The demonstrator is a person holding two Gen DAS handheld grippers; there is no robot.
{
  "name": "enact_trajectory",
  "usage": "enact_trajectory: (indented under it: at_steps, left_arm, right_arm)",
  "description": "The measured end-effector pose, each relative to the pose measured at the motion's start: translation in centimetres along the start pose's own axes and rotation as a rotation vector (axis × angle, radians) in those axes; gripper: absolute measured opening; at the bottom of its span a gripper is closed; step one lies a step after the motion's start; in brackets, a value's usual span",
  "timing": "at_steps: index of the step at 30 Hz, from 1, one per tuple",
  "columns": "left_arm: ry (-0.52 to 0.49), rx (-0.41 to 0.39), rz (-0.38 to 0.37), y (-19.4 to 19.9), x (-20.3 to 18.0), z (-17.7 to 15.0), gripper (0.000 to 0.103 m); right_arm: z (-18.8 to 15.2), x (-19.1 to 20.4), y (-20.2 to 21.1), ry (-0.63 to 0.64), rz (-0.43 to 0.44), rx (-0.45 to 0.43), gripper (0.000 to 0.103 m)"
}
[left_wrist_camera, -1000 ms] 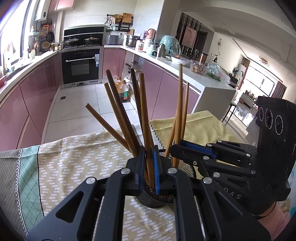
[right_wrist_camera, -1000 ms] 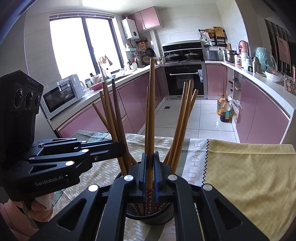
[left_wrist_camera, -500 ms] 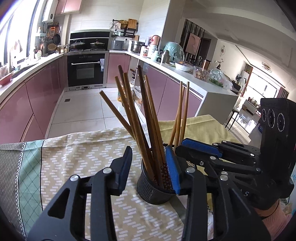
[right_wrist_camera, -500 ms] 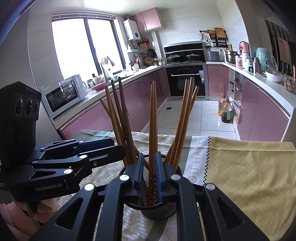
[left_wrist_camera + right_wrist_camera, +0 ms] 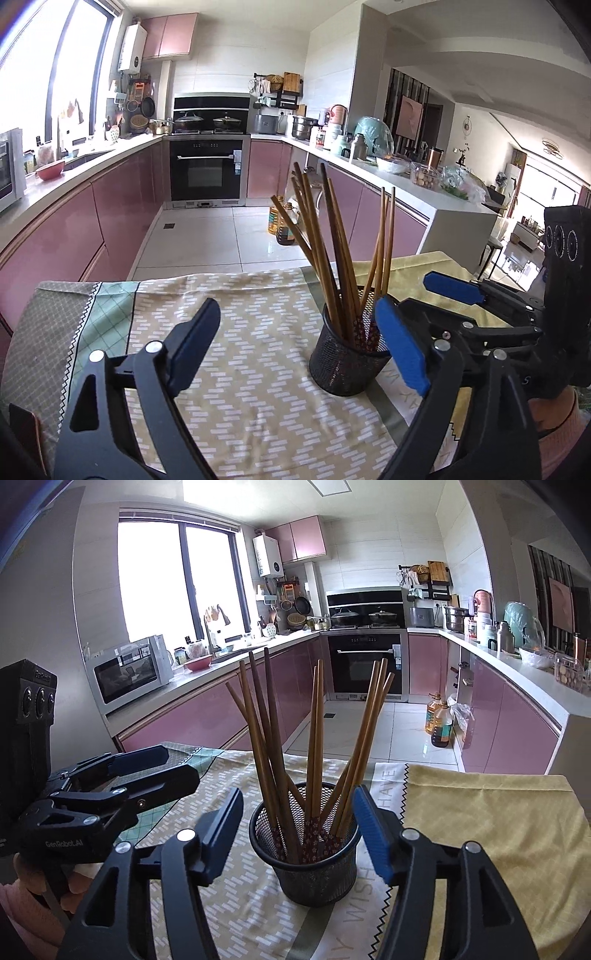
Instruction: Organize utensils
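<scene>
Chopsticks stand bunched in a black mesh cup on a cloth-covered table. They fan out: one group leans left, a pair stands nearly upright in the middle, and another group leans right. Their patterned lower ends show through the mesh.

In the right wrist view the right gripper sits near the cup, one blue-padded finger on each side of it. Its jaws are opening, and neither pad touches the cup or the sticks. The cup sits between the fingers, just beyond their tips.

In the left wrist view the left gripper has its jaws opening and already wide. The cup lies toward its right finger, just beside the blue pad, but I cannot tell whether they touch. Nothing is pinched between the fingers. Only patterned cloth lies between them on the left.

Each gripper shows in the other's view: the left one at the left edge with a hand under it, the right one at the right edge, its two blue pads apart.

The cloth has a tan brick pattern, a green checked strip at the left, and a yellow cloth on the right. Pink kitchen cabinets and an oven stand far behind.
</scene>
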State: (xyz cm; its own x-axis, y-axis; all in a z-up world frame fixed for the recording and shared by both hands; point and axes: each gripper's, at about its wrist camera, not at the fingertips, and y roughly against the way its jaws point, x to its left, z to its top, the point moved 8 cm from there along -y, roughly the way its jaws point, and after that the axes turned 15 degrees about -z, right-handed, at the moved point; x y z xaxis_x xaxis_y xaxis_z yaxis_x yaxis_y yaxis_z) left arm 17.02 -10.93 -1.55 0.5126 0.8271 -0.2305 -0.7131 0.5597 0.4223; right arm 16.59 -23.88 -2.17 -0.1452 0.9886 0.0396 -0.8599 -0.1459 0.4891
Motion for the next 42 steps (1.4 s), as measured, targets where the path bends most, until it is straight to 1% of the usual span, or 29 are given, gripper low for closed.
enact_trajectory:
  at_steps: [2,4,6,8,10,13,19,24,35,42]
  left_arm:
    - [0.004,-0.022,0.022,0.9,0.3,-0.1,0.095]
    - [0.010,-0.048,0.042,1.8,0.7,-0.2,0.098]
    - [0.004,-0.064,0.060,2.5,0.9,-0.4,0.098]
    - [0.000,-0.082,0.086,3.4,1.2,-0.7,0.098]
    - [0.005,-0.099,0.106,4.0,1.6,-0.7,0.098]
    - [0.012,-0.122,0.139,4.7,2.1,-0.8,0.098]
    - [0.014,-0.161,0.195,6.4,2.5,-1.4,0.098]
    - [0.002,-0.190,0.239,7.7,2.4,-1.9,0.098]
    - [0.006,-0.242,0.271,9.7,2.6,-2.6,0.098]
    - [-0.029,-0.254,0.300,10.7,2.2,-3.1,0.098]
  right_arm:
    - [-0.2,0.0,0.3,-0.001,-0.005,-0.014,0.074]
    - [-0.3,0.1,0.7,0.000,-0.018,-0.027,0.079]
    - [-0.5,0.3,1.0,0.008,-0.029,-0.042,0.083]
    - [-0.7,0.4,1.2,0.012,-0.045,-0.054,0.091]
    - [-0.9,0.6,1.5,0.022,-0.064,-0.075,0.097]
    - [-1.2,1.1,2.0,0.046,-0.096,-0.111,0.097]
    - [-1.9,2.0,3.1,0.023,-0.101,-0.155,0.097]
    - [-2.4,2.8,4.7,0.017,-0.131,-0.250,0.097]
    - [-3.0,4.0,5.2,0.010,-0.118,-0.250,0.097]
    - [-2.9,4.3,5.7,-0.008,-0.115,-0.259,0.097]
